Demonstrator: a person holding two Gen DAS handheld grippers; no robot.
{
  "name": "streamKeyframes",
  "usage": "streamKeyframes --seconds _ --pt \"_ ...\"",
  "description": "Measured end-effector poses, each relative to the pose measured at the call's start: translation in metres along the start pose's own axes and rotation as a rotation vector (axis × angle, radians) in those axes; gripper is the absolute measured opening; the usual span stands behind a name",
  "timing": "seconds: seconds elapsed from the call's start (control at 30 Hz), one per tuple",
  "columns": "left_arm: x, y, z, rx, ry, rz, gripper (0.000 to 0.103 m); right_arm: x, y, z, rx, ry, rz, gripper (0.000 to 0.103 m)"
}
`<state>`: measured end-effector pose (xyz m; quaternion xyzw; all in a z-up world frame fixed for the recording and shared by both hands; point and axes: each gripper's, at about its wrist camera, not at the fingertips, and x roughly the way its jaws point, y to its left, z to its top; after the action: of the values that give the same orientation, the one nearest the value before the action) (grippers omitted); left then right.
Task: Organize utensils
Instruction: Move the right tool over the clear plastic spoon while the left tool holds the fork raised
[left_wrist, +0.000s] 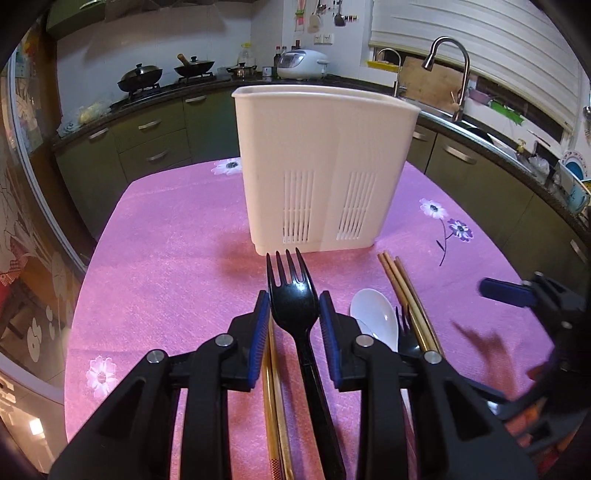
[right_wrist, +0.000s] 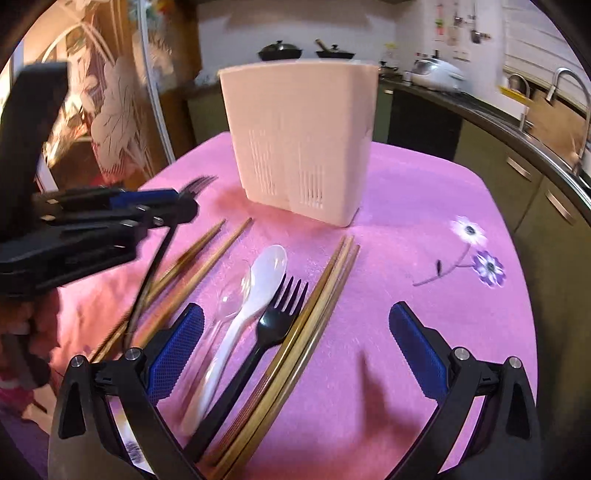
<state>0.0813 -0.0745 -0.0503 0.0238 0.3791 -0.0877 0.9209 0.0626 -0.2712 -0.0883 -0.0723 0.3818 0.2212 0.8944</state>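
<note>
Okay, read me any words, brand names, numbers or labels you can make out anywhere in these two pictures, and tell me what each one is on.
None can be read.
White utensil holder: plain, only vent slots.
Black fork between the left gripper's fingers: no marking visible.
White spoon, chopsticks and pink tablecloth: no text, only printed flowers.
Papers on the far wall: too small and blurred.
</note>
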Motion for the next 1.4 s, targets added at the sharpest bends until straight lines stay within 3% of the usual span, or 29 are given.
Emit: streamKeyframes --seconds 0.03,0.1,0.13,0.3,0.43,0.83,0.93,1.0,1.03,1.13,1.17,1.4 --pt "0.000 0.002 0.000 -0.003 -0.002 -0.005 0.026 0.007 0.000 0.001 -0.010 0.006 -0.017 0.090" --pt "-0.001 0.005 -0.001 -0.009 -0.004 -0.010 0.026 0.012 -0.002 0.000 -0.008 0.009 -0.022 0.073" --pt "-0.001 0.006 -0.001 -0.011 -0.004 -0.014 0.026 0.016 -0.002 0.000 0.001 0.017 -0.029 0.071" --pt "-0.003 0.012 0.000 -0.015 -0.012 -0.015 0.026 0.019 0.008 0.001 0.057 0.007 -0.016 0.071" --pt "-0.005 0.013 0.001 -0.012 -0.021 -0.009 0.026 0.020 0.030 0.005 0.023 0.000 -0.002 0.070" --pt "-0.022 0.033 0.001 -0.030 -0.058 -0.005 0.026 0.064 0.054 0.020 -0.020 0.110 -0.015 0.064" --pt "-0.023 0.036 0.001 -0.035 -0.058 -0.010 0.026 0.066 0.055 0.022 -0.024 0.121 -0.024 0.052" --pt "-0.023 0.036 0.001 -0.036 -0.057 -0.014 0.026 0.066 0.055 0.025 -0.030 0.122 -0.023 0.030" --pt "-0.023 0.036 0.001 -0.036 -0.057 -0.017 0.026 0.067 0.053 0.025 -0.028 0.127 -0.012 0.025" --pt "-0.023 0.035 0.002 -0.035 -0.056 -0.020 0.026 0.066 0.054 0.025 -0.021 0.122 0.015 0.017" --pt "-0.023 0.035 0.002 -0.034 -0.056 -0.020 0.026 0.064 0.053 0.024 -0.019 0.112 0.014 0.011" --pt "-0.026 0.035 0.004 -0.035 -0.066 -0.022 0.026 0.028 0.054 0.029 0.005 -0.009 0.026 0.007"
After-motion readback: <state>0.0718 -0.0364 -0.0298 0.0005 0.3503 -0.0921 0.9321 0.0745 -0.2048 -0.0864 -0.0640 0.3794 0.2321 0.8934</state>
